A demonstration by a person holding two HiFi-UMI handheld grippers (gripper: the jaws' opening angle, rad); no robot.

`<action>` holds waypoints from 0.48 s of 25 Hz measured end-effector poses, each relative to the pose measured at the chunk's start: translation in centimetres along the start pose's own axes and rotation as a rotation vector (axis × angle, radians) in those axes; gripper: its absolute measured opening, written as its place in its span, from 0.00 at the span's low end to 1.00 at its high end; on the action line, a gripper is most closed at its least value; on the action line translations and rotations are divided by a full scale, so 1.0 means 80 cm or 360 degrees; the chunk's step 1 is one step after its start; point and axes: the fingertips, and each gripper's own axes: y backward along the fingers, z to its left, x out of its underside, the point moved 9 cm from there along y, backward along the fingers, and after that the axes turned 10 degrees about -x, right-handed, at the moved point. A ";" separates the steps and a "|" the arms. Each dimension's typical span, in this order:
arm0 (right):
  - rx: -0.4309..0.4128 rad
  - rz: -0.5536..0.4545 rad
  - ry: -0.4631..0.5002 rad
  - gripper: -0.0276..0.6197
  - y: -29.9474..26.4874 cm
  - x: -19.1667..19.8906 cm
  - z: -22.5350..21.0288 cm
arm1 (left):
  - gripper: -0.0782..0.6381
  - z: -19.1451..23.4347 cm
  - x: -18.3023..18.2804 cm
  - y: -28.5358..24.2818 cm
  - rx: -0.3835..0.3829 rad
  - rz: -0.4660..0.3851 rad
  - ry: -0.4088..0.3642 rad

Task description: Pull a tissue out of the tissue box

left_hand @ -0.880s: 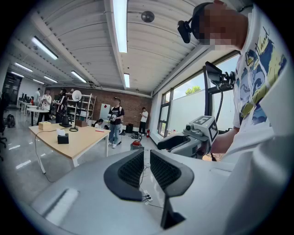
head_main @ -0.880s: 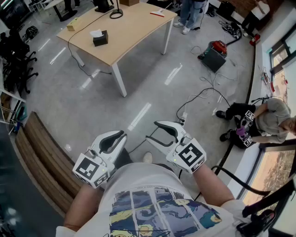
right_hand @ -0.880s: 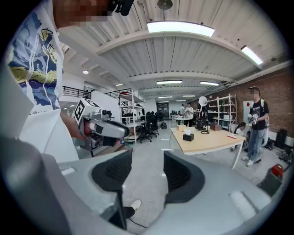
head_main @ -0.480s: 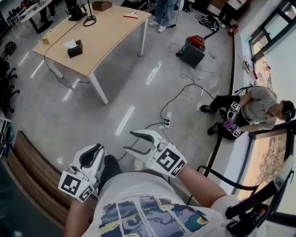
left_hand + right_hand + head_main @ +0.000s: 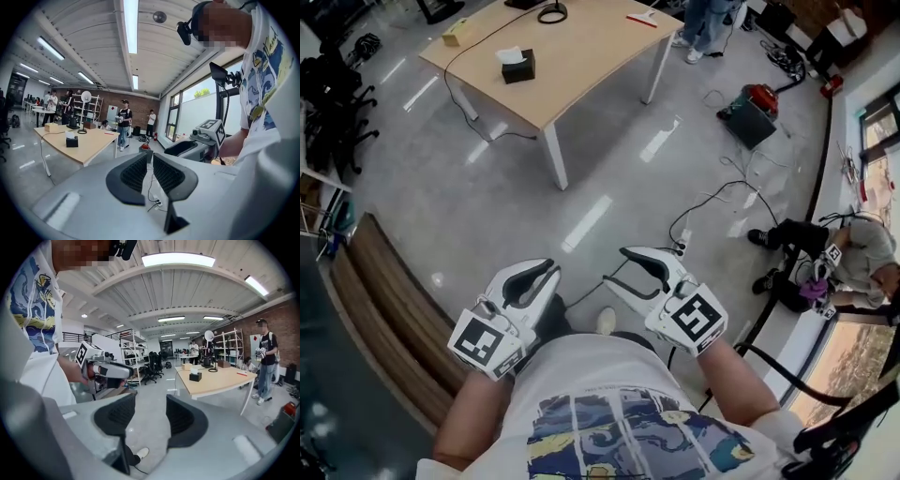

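Observation:
The black tissue box (image 5: pixel 518 66) with a white tissue sticking out stands on the light wooden table (image 5: pixel 581 47), far off across the floor. It also shows small in the left gripper view as the tissue box (image 5: pixel 71 141) and in the right gripper view as the tissue box (image 5: pixel 195 376). Both grippers are held close in front of the person's body, well short of the table. My left gripper (image 5: pixel 548 272) (image 5: pixel 150 157) is shut with only a thin slit between the pads and holds nothing. My right gripper (image 5: pixel 614 267) (image 5: pixel 151 401) is open and empty.
Cables (image 5: pixel 712 197) and a power strip (image 5: pixel 680 248) lie on the grey floor ahead. A red machine (image 5: pixel 750 108) stands at the right. A person (image 5: pixel 853 253) sits on the floor by the window. A wooden bench (image 5: pixel 384 309) runs along the left, with office chairs (image 5: pixel 337 103) behind it.
The head view has swung, so the table and floor sit differently in the picture. Both grippers stay in front of the body, with their jaws as before.

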 end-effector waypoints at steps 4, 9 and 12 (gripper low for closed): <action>-0.0022 -0.0009 0.0059 0.24 -0.047 -0.014 -0.022 | 0.16 0.059 -0.003 -0.003 -0.0018 -0.0012 0.0032; 0.0027 0.0016 -0.0007 0.06 -0.113 -0.043 -0.046 | 0.11 0.136 -0.008 0.000 -0.0006 -0.0014 0.0066; 0.0031 0.0030 0.0011 0.05 -0.162 -0.068 -0.062 | 0.11 0.191 -0.015 0.003 0.0020 -0.0012 0.0068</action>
